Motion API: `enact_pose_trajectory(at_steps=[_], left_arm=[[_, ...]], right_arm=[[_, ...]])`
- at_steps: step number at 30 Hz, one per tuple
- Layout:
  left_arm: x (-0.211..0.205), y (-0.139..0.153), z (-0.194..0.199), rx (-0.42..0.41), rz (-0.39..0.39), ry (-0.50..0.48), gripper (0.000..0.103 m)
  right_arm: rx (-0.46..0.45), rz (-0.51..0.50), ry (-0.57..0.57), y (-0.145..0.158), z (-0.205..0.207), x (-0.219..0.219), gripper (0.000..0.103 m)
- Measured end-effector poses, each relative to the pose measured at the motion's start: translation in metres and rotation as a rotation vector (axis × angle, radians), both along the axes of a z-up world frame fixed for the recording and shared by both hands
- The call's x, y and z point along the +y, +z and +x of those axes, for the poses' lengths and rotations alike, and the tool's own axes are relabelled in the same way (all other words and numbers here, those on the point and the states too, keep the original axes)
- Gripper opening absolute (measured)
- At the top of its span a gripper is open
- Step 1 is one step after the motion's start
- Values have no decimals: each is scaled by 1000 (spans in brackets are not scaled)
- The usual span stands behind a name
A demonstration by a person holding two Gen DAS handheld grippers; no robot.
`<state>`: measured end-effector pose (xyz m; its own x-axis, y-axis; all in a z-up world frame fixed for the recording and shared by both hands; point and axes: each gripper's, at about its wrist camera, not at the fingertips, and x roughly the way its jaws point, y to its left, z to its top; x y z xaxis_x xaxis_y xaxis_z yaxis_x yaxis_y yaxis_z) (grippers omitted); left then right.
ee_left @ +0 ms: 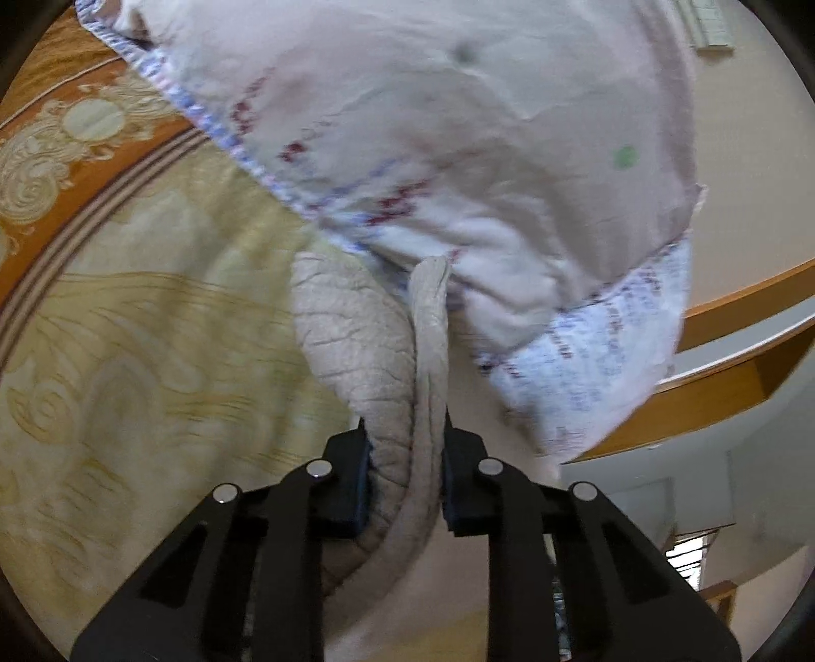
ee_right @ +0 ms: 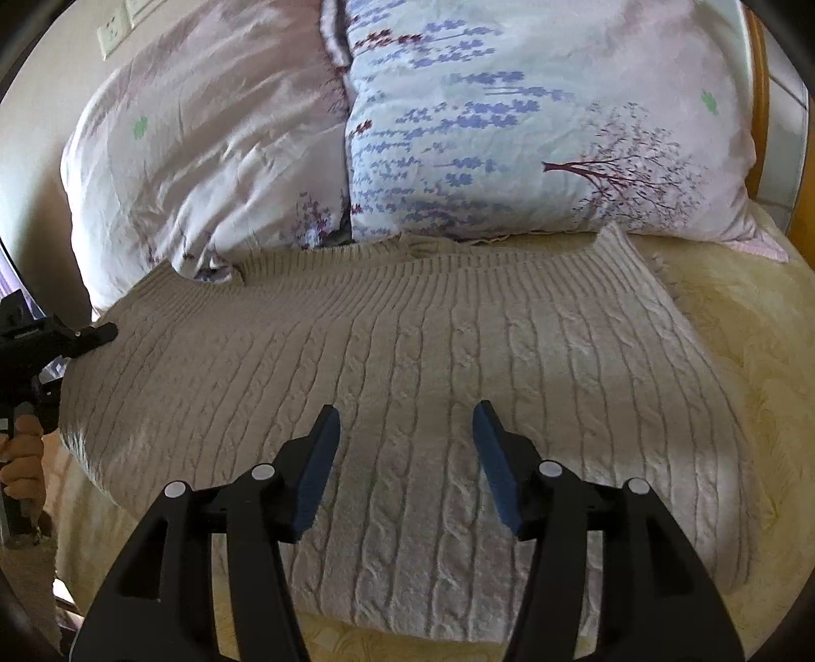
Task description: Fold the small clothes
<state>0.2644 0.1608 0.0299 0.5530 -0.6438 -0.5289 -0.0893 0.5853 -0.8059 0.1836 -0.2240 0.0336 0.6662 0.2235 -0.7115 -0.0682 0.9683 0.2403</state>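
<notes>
A beige cable-knit sweater (ee_right: 407,346) lies spread flat on the bed, its ribbed hem toward the pillows. My right gripper (ee_right: 406,425) hovers just above the sweater's near middle, open, with nothing between its blue pads. My left gripper (ee_left: 406,458) is shut on a bunched fold of the sweater (ee_left: 356,336), which runs up between its pads. In the right wrist view the left gripper (ee_right: 99,333) shows at the sweater's left edge, with a hand (ee_right: 23,458) on its handle.
Two floral pillows (ee_right: 204,153) (ee_right: 535,142) lean against the head of the bed just behind the sweater. A yellow patterned bedspread (ee_right: 738,315) lies under the sweater. A wooden bed frame (ee_left: 738,305) and a wall socket (ee_right: 114,30) show at the edges.
</notes>
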Motion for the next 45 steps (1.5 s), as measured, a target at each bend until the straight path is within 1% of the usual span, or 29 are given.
enact_pose_trajectory(at_steps=[3,6,8,10,13,18,21,24,25,27,28,29,31,32,33,34,35,36,37,40,43,45], left_arm=[[-17,12,-1,-13,-97,-3,20],[-41,23,1,-41,-183,-28,19],[-57,31,2,-64,-220,-50,19],[-79,40,5,-88,-239,-74,19],[-111,43,12,-94,-285,-115,18],[-174,45,20,-90,-309,-199,18],[-217,37,22,-71,-285,-248,18],[-262,11,23,17,-254,-312,19],[-276,0,24,60,-247,-336,20],[-297,-19,24,139,-252,-372,23],[-303,-22,22,151,-259,-390,27],[-305,-18,21,137,-270,-409,32],[-298,-4,19,93,-334,-461,34],[-290,5,17,70,-350,-475,40],[-276,19,13,20,-333,-476,46],[-265,29,9,-21,-300,-465,58],[-250,38,5,-63,-246,-443,66],[-232,47,1,-105,-156,-409,68],[-218,51,-1,-123,-88,-381,70],[-183,50,-1,-117,100,-291,72],[-164,33,2,-65,203,-258,72],[-161,18,9,-26,223,-271,72]], right_arm=[[-11,15,-9,4,-6,-7,57],[-41,43,-19,10,-14,-17,63],[-66,76,-25,14,-20,-27,64],[-93,107,-37,19,-26,-42,64],[-116,127,-54,23,-33,-58,64],[-149,157,-122,25,-47,-94,65],[-155,200,-166,21,-54,-118,65],[-138,262,-202,14,-56,-140,65],[-133,287,-211,13,-57,-147,65],[-125,345,-223,10,-57,-160,65],[-124,365,-225,10,-58,-164,65],[-124,395,-224,11,-59,-169,65],[-125,439,-214,14,-61,-176,65],[-124,474,-199,16,-60,-180,65],[-121,505,-185,17,-58,-183,65],[-113,541,-166,18,-56,-184,65],[-98,596,-135,18,-52,-184,65],[-77,638,-104,18,-47,-183,65],[-63,652,-91,18,-43,-182,65],[47,656,-59,12,-23,-171,64],[135,617,-58,4,-11,-159,63],[182,596,-58,-3,-4,-152,63]])
